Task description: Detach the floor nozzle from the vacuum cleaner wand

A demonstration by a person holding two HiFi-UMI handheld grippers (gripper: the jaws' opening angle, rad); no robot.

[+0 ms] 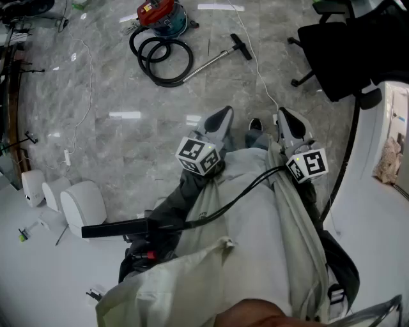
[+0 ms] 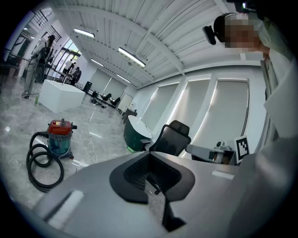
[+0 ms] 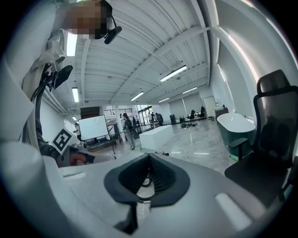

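Note:
The vacuum cleaner [image 1: 160, 16], a red and teal canister, stands far off on the grey floor, with its black hose [image 1: 163, 60] coiled beside it. A metal wand [image 1: 208, 66] runs from the hose to the black floor nozzle [image 1: 241, 46], which is attached at its end. My left gripper [image 1: 220, 116] and right gripper [image 1: 287, 118] are held side by side close to the person's body, both shut and empty, well short of the wand. The left gripper view shows the canister [image 2: 60, 137] and hose [image 2: 42, 167] beyond the shut left gripper [image 2: 151, 179]. The right gripper [image 3: 146, 179] faces the open hall.
A black office chair [image 1: 339, 51] stands at the right, near a white counter edge [image 1: 390, 134]. A thin white cable [image 1: 86, 83] trails over the floor at the left, above rounded white units [image 1: 83, 204]. A dark green tub [image 2: 135, 135] sits behind the chair.

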